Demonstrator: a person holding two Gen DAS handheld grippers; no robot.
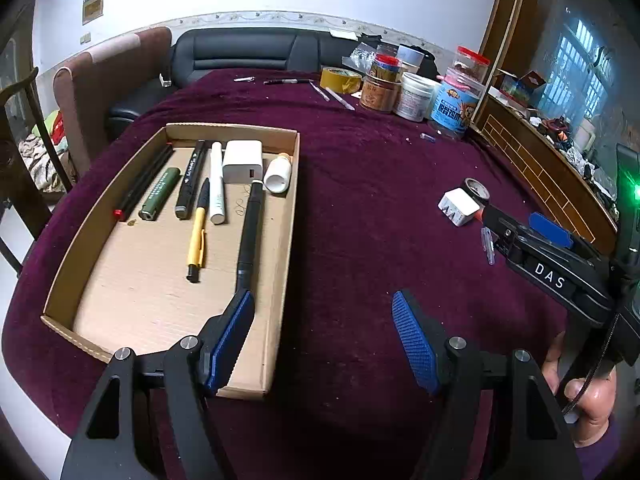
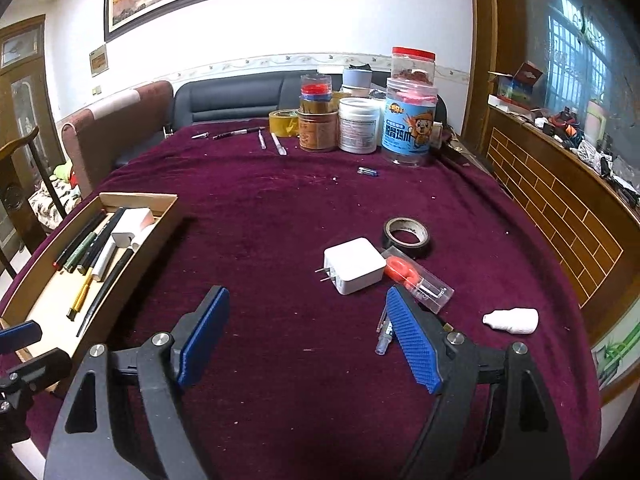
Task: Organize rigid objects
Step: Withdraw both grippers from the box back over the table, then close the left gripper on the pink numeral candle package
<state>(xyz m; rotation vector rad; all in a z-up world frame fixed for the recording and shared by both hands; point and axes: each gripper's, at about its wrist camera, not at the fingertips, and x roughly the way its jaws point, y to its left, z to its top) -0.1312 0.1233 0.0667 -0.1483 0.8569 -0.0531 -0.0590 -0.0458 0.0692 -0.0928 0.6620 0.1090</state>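
Right wrist view: white wall charger [image 2: 354, 266] flat on the maroon-covered worktop [image 2: 260, 208], prongs pointing left, just beyond and between the blue pads of the right hand-held gripper [image 2: 308, 338], a little toward the right pad. Touching the charger's right side, a clear case with an orange tool [image 2: 416, 278], long axis running from far left to near right; black tape roll [image 2: 407, 233] just behind both. A small clear pen cap [image 2: 383, 338] beside the right pad, a white dropper bottle [image 2: 512, 321] lying on its side farther right. Right jaws wide apart, nothing between them.

Cardboard tray [image 2: 160, 236] well off to the left, already lined with pens and a second charger, long axis running near to far.

Left wrist view: left hand-held gripper [image 1: 324, 328] poised over the tray's near right corner, spread wide and empty, left pad just short of a black pen [image 1: 250, 236]. Charger well to its right, hard against the right tool's tip.

Judged from this: right hand clearly nearer, charger likely next, a short reach forward, then a carry left to the tray.
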